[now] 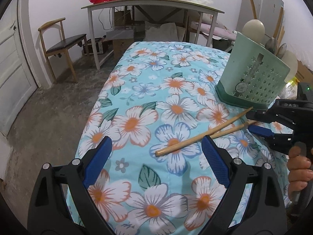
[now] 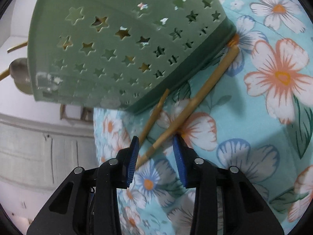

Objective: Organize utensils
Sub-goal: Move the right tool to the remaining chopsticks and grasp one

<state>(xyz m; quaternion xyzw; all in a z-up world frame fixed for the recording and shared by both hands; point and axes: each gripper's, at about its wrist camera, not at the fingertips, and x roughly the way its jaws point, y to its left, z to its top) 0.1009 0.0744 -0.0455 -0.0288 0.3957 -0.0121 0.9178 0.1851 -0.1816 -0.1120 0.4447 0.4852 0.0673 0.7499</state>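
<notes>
Two wooden chopsticks lie crossed on the floral cloth (image 1: pixel 137 98). In the left wrist view the longer-looking chopstick (image 1: pixel 185 140) runs from the cloth's middle toward the base of the green star-cut utensil holder (image 1: pixel 252 74). My left gripper (image 1: pixel 156 138) hovers open over its thick end, holding nothing. The other chopstick (image 1: pixel 230 129) reaches into my right gripper (image 1: pixel 249 121). In the right wrist view that chopstick (image 2: pixel 205 84) has its thin end between the jaws of my right gripper (image 2: pixel 155 139), which stand apart without pressing on it. The second chopstick (image 2: pixel 154 115) lies by the holder (image 2: pixel 117 49).
The holder carries spoons (image 1: pixel 272 43) and more chopsticks and stands at the cloth's right edge. A hand (image 1: pixel 299 166) grips the right tool. Beyond the cloth are a chair (image 1: pixel 60 41), a cluttered desk (image 1: pixel 152 2) and a door (image 1: pixel 11 78) on the left.
</notes>
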